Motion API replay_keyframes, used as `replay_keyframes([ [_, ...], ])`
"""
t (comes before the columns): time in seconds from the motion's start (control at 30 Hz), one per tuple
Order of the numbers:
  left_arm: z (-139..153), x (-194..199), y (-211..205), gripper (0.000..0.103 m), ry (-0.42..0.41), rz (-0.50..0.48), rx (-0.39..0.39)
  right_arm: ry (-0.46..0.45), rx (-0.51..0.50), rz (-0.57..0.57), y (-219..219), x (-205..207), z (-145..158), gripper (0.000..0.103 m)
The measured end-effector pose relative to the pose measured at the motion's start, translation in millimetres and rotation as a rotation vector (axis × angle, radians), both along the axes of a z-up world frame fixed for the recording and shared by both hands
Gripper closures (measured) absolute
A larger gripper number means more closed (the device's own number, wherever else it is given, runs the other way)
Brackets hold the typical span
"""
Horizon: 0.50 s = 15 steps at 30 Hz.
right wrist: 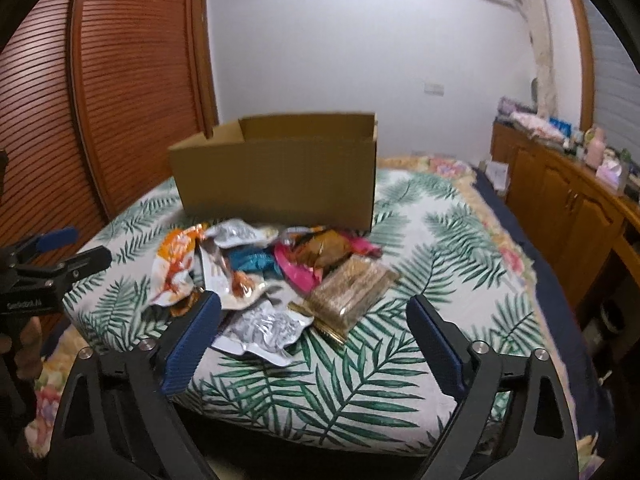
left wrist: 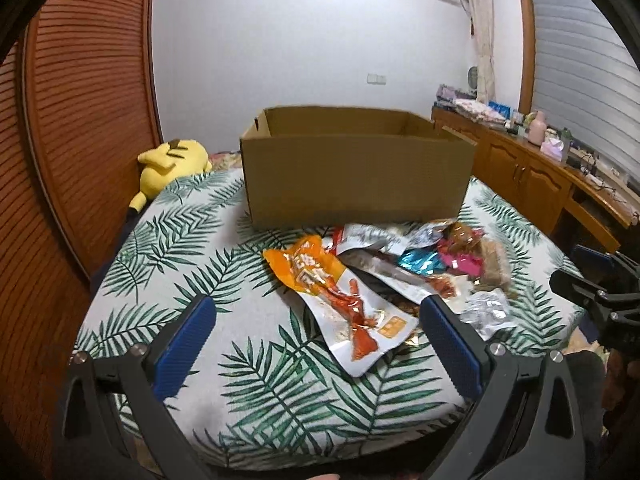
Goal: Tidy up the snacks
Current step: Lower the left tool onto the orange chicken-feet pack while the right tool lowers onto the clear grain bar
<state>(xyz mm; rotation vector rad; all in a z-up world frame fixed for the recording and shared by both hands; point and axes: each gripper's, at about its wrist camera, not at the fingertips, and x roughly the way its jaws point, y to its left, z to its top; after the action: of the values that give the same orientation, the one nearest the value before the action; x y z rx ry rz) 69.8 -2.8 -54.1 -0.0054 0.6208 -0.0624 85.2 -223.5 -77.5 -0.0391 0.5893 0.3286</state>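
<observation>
Bed [left wrist: 248, 360] with a palm-leaf cover, seen from both wrist cameras. An open cardboard box [left wrist: 356, 176] stands on the cover at 12 o'clock in the left wrist view; its inside is not visible. Just in front of the box, at 6 o'clock from it, lies the snack pile [left wrist: 400, 272], loose on the cover and outside the box.

In the pile: an orange pack [left wrist: 320, 280] at its 9 o'clock edge, a teal wrapper [left wrist: 420, 262] and a pink wrapper [left wrist: 464, 264] near the middle, a silver pack [right wrist: 268, 328] at its 6 o'clock edge, and a clear bag of brown bars [right wrist: 352, 292] at 3 o'clock.

Left gripper [left wrist: 316, 316]: jaws spread wide, nothing clamped; the orange pack lies between and beyond the blue pads.

Right gripper [right wrist: 314, 312]: jaws apart, nothing clamped; the silver pack and the bar bag lie ahead between the pads.

A yellow plush [left wrist: 168, 164] lies at 10 o'clock by the louvred wardrobe [left wrist: 80, 120]. A wooden sideboard [left wrist: 532, 176] stands at 3 o'clock.
</observation>
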Motion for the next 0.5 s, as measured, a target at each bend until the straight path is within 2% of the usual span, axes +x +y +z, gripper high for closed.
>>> replay_keyframes([
  [0.37, -23, 45, 11, 0.001, 0.089, -0.002, -0.026, 0.132, 0.041, 0.001, -6, 65, -28, 0.024],
  [0.5, -27, 57, 11, 0.001, 0.113, -0.012, -0.035, 0.183, 0.052, 0.005, -3, 89, -38, 0.032],
])
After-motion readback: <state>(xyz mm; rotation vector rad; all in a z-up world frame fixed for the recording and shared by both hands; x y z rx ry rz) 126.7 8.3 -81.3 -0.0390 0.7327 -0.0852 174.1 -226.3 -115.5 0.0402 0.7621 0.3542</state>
